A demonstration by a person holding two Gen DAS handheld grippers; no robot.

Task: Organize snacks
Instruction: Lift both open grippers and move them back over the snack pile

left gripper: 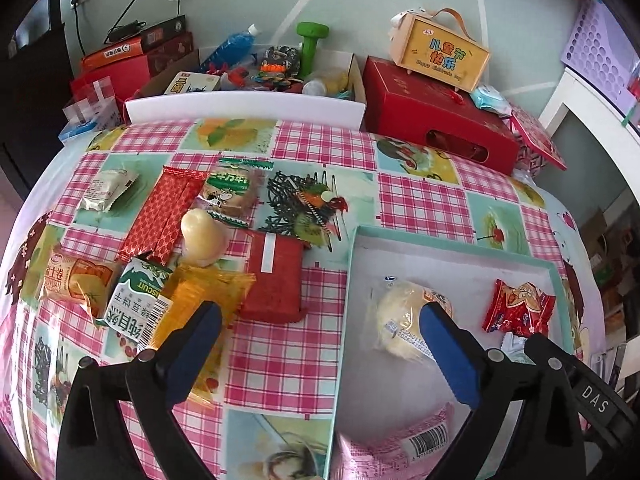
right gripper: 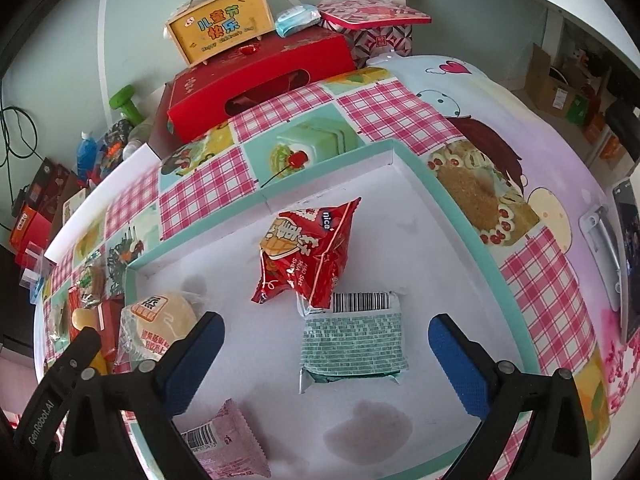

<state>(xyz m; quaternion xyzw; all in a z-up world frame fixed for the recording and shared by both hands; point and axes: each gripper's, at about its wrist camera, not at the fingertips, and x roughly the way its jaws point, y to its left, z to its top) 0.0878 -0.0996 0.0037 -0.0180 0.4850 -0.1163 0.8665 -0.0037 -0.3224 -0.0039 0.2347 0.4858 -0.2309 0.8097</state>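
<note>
The left gripper (left gripper: 320, 344) was spread wide and held nothing. It hung over the seam between the loose snacks and the tray (left gripper: 448, 242). The red flat packet (left gripper: 276, 276) lay just beyond its left finger, on the tablecloth (left gripper: 424, 200), with its long axis running near to far, roughly in line with the fingers. The orange wrapper (left gripper: 200, 300) lay partly under that same finger.

The right gripper (right gripper: 326, 354) was also spread and empty, over the tray with the green packet (right gripper: 352, 340) between its fingers.

Judgement: the left gripper was nearer the unsorted pile. Its likely next pick lay ahead and slightly left, with the tray immediately to the right.
</note>
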